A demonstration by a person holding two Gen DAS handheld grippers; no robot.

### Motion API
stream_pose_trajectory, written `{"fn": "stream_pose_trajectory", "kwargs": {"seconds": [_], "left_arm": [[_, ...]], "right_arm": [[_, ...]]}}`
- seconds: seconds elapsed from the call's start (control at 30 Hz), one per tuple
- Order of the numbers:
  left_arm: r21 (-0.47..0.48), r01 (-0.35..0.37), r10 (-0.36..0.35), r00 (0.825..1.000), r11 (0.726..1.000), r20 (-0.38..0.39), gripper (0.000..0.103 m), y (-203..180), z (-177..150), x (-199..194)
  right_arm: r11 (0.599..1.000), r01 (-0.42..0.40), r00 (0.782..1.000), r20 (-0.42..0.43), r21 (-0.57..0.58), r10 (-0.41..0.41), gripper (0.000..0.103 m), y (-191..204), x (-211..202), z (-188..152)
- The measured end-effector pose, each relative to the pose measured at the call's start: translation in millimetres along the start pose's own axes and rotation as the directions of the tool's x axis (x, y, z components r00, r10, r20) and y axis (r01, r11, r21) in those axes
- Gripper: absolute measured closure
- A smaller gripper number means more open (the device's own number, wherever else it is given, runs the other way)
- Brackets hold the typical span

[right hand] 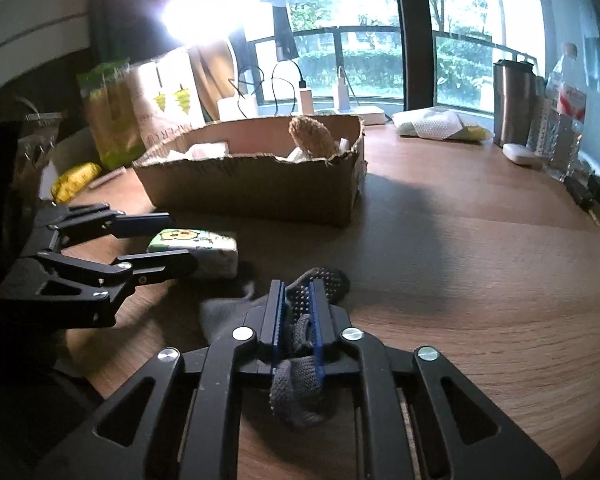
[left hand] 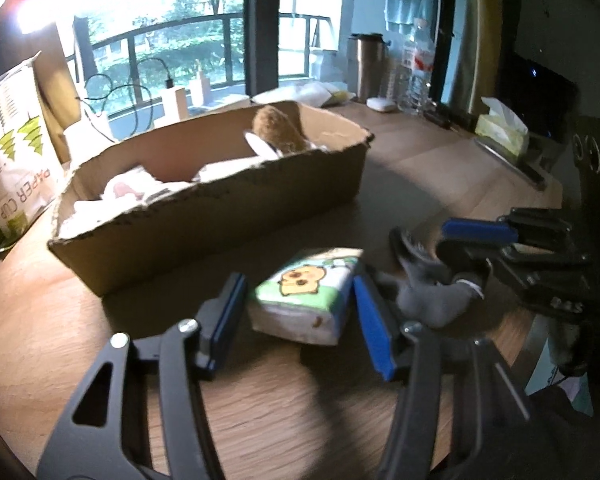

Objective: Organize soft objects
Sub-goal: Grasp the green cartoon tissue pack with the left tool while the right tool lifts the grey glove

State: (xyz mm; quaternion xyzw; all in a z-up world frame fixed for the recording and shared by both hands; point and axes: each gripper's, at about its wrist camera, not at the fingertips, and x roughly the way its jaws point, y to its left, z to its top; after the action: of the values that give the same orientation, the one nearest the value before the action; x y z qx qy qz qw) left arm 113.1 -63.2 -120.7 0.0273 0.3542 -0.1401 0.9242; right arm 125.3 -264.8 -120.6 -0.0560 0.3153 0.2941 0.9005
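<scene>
A soft tissue pack (left hand: pixel 306 294) with a cartoon bear lies on the wooden table in front of a cardboard box (left hand: pixel 220 216). My left gripper (left hand: pixel 300 300) is open, one finger on each side of the pack; it also shows in the right wrist view (right hand: pixel 172 242) around the pack (right hand: pixel 196 250). My right gripper (right hand: pixel 296 296) is shut on a grey dotted sock (right hand: pixel 300 360), just right of the pack; in the left wrist view the sock (left hand: pixel 432 292) hangs from the right gripper (left hand: pixel 452 236). The box (right hand: pixel 260 188) holds a brown plush (left hand: pixel 278 126) and white soft items (left hand: pixel 132 192).
A paper cup bag (left hand: pixel 16 148) stands left of the box. A steel tumbler (left hand: pixel 370 66), water bottle (left hand: pixel 418 68), white case (left hand: pixel 382 104) and tissue box (left hand: pixel 500 128) line the far right. A yellow packet (right hand: pixel 76 180) and green bag (right hand: pixel 108 116) sit left.
</scene>
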Motion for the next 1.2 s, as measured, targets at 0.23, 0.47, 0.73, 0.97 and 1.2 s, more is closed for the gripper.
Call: {"fn": "stream_pose_trajectory", "kwargs": {"seconds": [0.23,0.47,0.73,0.97,1.2], "left_arm": [[-0.042,0.005,-0.004,1.000,0.999,0.027,0.047,12,-4,-12],[-0.042,0.014,-0.013,1.000,0.999,0.024,0.048,11,-7,-13],[-0.035,0.038,-0.038,0.999,0.999,-0.008,0.048,8,-11,-9],[-0.031,0.053,-0.055,0.997,0.998,-0.047,0.043,7,-11,-1],[0.005,0.066,-0.065,0.995,0.998,-0.082,0.037,0,-7,10]], "right_arm": [[0.998,0.062,0.997,-0.049,-0.027,-0.063,0.035,-1,-6,-14],[0.998,0.043,0.998,-0.052,0.044,-0.040,0.029,-7,1,-23],[1.000,-0.004,0.999,-0.034,0.011,0.004,0.063,6,6,-21],[1.000,-0.003,1.000,-0.024,-0.024,0.002,0.071,11,5,-15],[0.999,0.023,1.000,0.008,-0.032,-0.023,0.072,4,-3,-7]]}}
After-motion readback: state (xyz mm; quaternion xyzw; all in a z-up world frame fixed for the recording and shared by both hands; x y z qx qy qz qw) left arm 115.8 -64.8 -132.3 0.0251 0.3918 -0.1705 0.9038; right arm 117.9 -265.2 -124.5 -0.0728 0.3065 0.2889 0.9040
